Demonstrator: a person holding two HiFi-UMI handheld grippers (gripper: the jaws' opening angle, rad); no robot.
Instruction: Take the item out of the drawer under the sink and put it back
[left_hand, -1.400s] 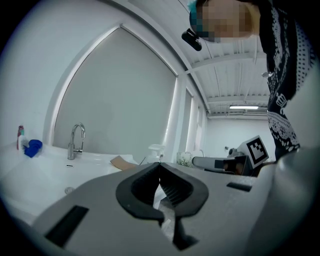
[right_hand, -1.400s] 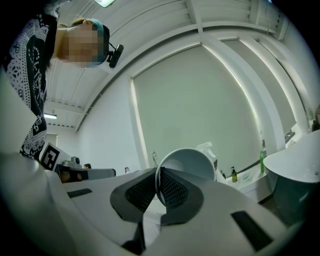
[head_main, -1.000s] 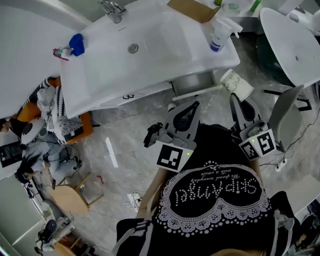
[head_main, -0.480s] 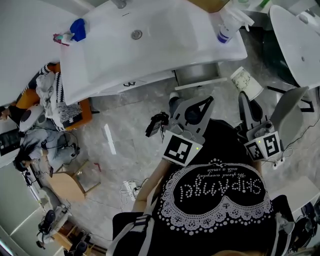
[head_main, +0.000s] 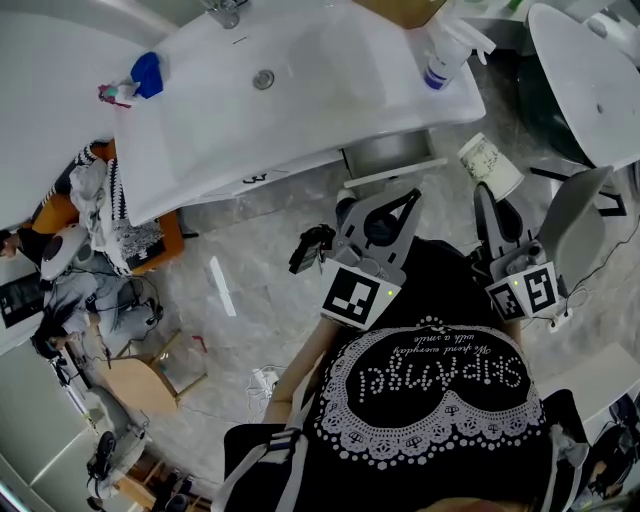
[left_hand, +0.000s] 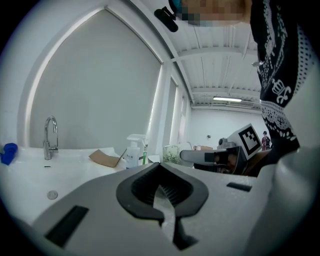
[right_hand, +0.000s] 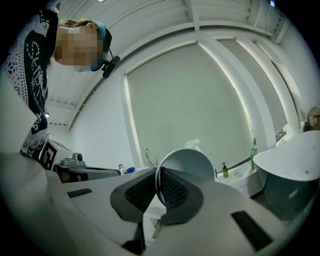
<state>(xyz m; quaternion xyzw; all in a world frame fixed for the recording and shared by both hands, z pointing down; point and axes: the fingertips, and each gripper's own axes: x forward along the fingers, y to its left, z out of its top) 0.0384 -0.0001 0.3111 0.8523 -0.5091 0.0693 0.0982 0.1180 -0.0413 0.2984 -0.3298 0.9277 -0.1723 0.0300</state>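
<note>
Between the right gripper's (right_hand: 159, 176) jaws sits the cup's (right_hand: 192, 161) rim.

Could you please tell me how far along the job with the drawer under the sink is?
Done: the drawer under the sink looks pulled open, and the paper cup is out of it. In hand: the right gripper is shut on the cup's rim, holding it up beside the drawer; the left gripper is shut and empty. Left: putting the cup back in.
</note>
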